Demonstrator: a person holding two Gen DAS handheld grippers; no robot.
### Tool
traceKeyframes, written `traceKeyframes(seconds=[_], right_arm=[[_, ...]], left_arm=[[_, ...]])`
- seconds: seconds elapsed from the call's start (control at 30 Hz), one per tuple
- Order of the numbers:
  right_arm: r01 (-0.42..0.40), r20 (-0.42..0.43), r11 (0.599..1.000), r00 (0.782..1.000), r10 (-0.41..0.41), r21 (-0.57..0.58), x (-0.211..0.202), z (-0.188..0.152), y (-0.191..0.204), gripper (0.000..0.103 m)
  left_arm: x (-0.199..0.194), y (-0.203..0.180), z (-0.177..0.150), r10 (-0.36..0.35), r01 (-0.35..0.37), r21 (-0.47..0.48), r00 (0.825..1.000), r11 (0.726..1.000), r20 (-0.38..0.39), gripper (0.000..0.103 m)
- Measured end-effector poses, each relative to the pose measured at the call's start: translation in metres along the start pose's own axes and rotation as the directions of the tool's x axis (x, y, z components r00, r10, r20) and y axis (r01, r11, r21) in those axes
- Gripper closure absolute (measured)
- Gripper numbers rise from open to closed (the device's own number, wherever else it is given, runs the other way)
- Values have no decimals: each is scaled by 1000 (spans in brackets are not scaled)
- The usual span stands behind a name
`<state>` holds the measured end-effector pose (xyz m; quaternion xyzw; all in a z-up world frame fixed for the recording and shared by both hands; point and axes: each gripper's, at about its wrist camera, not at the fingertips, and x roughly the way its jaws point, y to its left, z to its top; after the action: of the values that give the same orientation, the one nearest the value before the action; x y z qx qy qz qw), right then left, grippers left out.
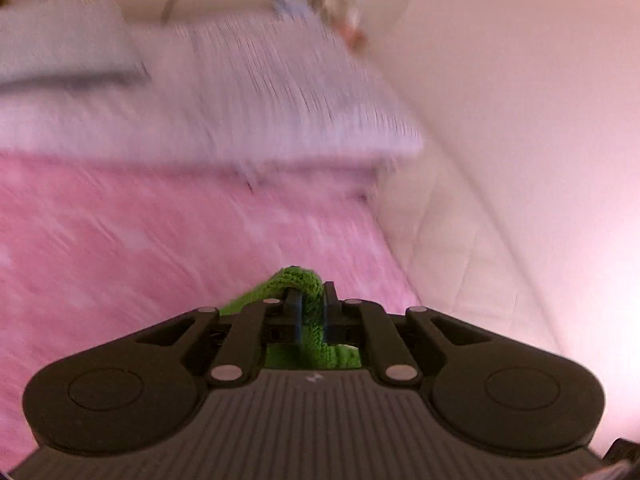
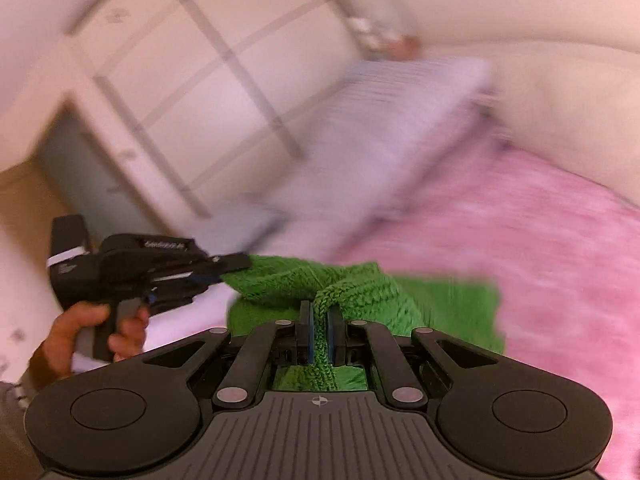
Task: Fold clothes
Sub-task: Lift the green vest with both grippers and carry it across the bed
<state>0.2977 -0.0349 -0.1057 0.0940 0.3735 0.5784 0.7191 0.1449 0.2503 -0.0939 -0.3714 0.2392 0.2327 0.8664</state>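
Two grippers, both clamped on the same green knit garment point(image 2: 360, 292). Your right gripper point(image 2: 319, 320) pinches a ribbed edge that runs back between its closed jaws. Your left gripper point(image 1: 311, 304) grips a thick roll of knit that arches over its tips and hangs down behind them. In the right wrist view the left one sits off to the left and a little ahead, held in your hand point(image 2: 100, 332), with its tip biting the garment's far-left corner.

Between the two grips the knit bunches in a hump. Beyond and to the right of the right gripper a flatter green panel trails onto the pink blanket point(image 2: 560, 260). Ahead of both lies a pale striped pillow point(image 1: 280, 92), with white wall panels behind it. Everything past the tools is smeared; I judge you are moving fast.

Whether this is a spread or a fold being carried over, I cannot tell.

Risks from here:
- Chunky knit stretches. Pull the grips apart too hard and the edge distorts or a stitch slips free.
- The left grip holds a rolled bunch, not a clean edge, so layers may drop out unevenly.
- The trailing panel can drag on the fuzzy blanket and crease under.
- At this speed the garment may swing onto the pillow.
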Motion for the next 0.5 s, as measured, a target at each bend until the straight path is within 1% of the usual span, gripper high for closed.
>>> traceKeyframes(seconds=[0.07, 0.13, 0.2, 0.23, 0.27, 0.3, 0.33, 0.37, 0.4, 0.43, 0.47, 0.5], right_arm=[[-80, 5, 996, 997, 80, -31, 11, -7, 47, 98], [-141, 8, 988, 990, 142, -63, 20, -19, 99, 98], [-166, 5, 983, 986, 167, -84, 30, -34, 149, 98], [-164, -13, 982, 987, 163, -95, 37, -43, 170, 98], [-159, -53, 982, 987, 154, -102, 46, -52, 187, 97], [-152, -131, 983, 982, 139, -98, 62, -62, 203, 90], [-144, -221, 984, 968, 118, -105, 78, -74, 218, 80], [-136, -299, 983, 950, 93, -127, 93, -86, 231, 75], [-134, -358, 978, 931, 70, -159, 106, -99, 244, 69], [-138, -396, 973, 917, 54, -186, 115, -112, 255, 67], [-141, -428, 970, 903, 43, -199, 122, -124, 267, 67], [-146, -461, 969, 886, 38, -201, 128, -134, 275, 66]], left_arm=[[-61, 27, 25, 31, -33, 41, 998, 999, 54, 97], [-110, 47, 37, 73, -81, 75, 992, 994, 104, 97], [-170, 74, 38, 100, -111, 71, 985, 991, 141, 96], [-190, 92, 38, 114, -123, 61, 983, 990, 143, 94], [-207, 113, 35, 138, -146, 53, 981, 988, 134, 91], [-220, 133, 27, 173, -178, 40, 978, 983, 114, 85], [-229, 151, 11, 227, -229, 17, 971, 973, 74, 85], [-237, 169, -4, 280, -280, -3, 959, 960, 32, 86], [-246, 186, -20, 331, -331, -21, 944, 943, -12, 87], [-254, 204, -36, 380, -382, -37, 923, 923, -56, 87], [-262, 222, -52, 426, -432, -50, 899, 901, -100, 87], [-271, 239, -68, 469, -481, -61, 871, 875, -145, 87]])
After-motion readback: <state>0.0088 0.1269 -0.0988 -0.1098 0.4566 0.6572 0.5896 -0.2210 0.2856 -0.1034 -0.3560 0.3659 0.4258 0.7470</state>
